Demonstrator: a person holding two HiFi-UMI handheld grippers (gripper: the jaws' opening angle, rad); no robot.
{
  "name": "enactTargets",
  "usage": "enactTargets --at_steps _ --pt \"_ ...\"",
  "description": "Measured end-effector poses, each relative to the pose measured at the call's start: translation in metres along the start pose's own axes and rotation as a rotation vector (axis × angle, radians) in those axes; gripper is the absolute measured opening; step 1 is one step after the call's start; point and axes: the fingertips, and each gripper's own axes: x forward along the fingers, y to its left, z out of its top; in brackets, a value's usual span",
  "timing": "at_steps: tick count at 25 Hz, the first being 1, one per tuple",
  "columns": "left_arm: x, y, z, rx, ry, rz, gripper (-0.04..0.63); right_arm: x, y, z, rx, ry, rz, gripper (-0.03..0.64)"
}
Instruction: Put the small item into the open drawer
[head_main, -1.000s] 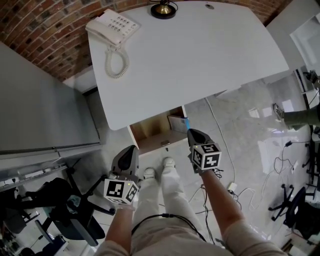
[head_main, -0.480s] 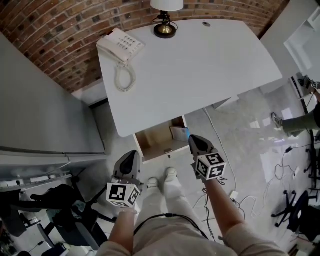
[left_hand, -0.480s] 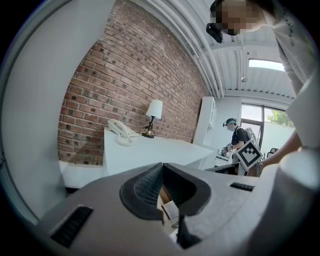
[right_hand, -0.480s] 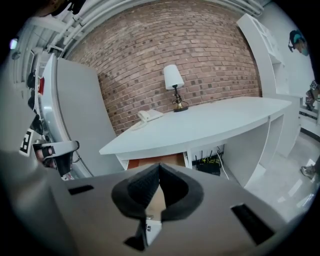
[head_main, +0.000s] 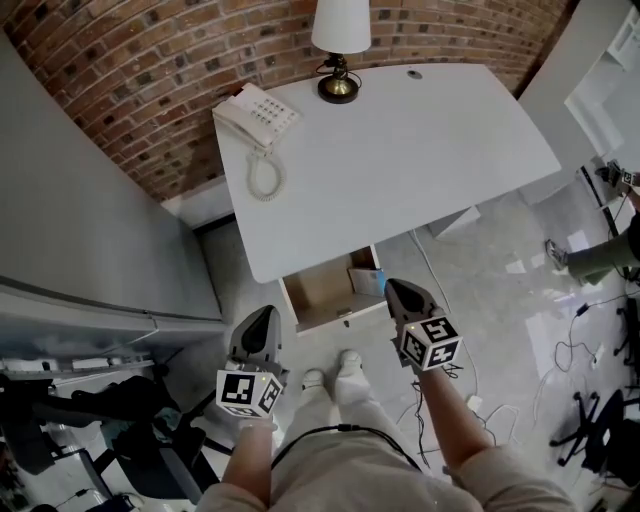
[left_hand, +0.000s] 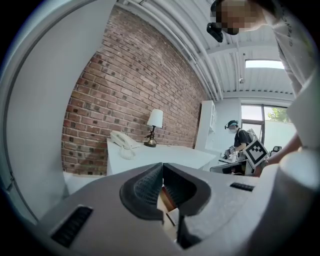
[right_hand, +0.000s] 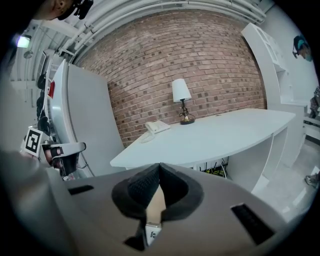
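Tagging item (head_main: 366, 281) inside drawer (head_main: 316, 288), at its right end, under bench (head_main: 400, 150); looks delivered. Marking left hand-held gripper (head_main: 267, 313) and right hand-held gripper (head_main: 392, 286) pressed together, empty, just outside drawer front, likely since nothing left to carry.

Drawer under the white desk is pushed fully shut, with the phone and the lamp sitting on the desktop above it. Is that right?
Not quite. The drawer is pulled open, not shut: the head view shows its wooden inside below the desk's front edge. The phone and the lamp do sit on the desk.
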Motion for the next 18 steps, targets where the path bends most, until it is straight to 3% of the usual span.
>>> enactTargets --at_steps 18 --pt "-0.019 0.001 0.047 0.009 -0.089 0.034 0.005 -0.029 0.025 0.05 -0.043 -0.099 0.051 0.005"
